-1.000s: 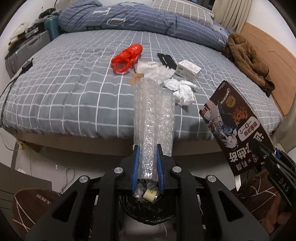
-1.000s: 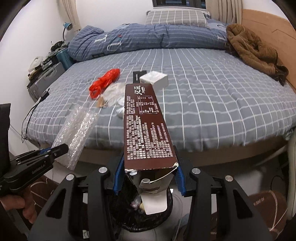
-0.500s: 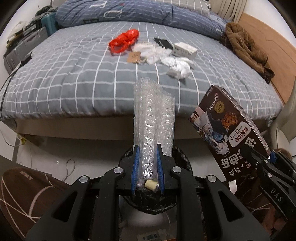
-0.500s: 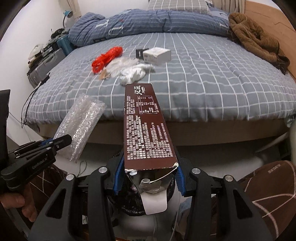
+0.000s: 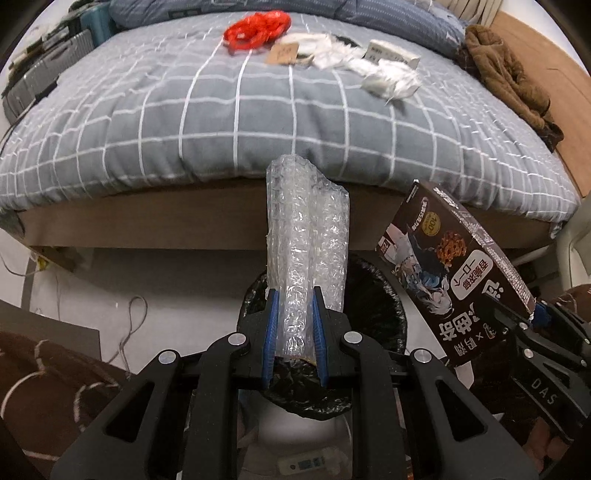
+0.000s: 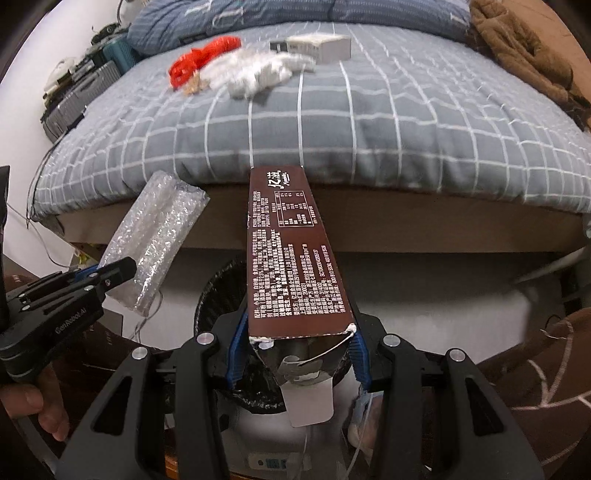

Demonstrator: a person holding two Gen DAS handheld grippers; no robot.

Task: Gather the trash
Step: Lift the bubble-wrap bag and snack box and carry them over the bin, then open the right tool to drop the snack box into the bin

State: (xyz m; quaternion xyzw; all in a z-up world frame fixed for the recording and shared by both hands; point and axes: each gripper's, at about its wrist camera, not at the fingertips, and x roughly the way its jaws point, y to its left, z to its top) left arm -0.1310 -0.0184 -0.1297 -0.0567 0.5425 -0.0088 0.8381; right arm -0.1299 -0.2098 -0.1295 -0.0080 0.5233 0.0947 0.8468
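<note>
Your left gripper (image 5: 294, 328) is clamped tight on a bubble wrap roll (image 5: 306, 251), jaws nearly shut. Your right gripper (image 6: 297, 350) is pinched part-open on a brown snack box (image 6: 291, 251), its torn end toward the camera. Both pieces hang over the black-lined trash bin (image 5: 384, 295), which sits on the floor just in front of the bed (image 5: 184, 110). Beyond the bin, on the bed: red net bag (image 5: 258, 24), crumpled white paper (image 5: 391, 79), small white box (image 6: 325, 46).

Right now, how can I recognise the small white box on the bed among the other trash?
Look at the grey checked bed; a small heap of trash lies near its far end. The small white box sits at the heap's right edge, beside the crumpled white tissues. It alone is rigid and rectangular.
</note>
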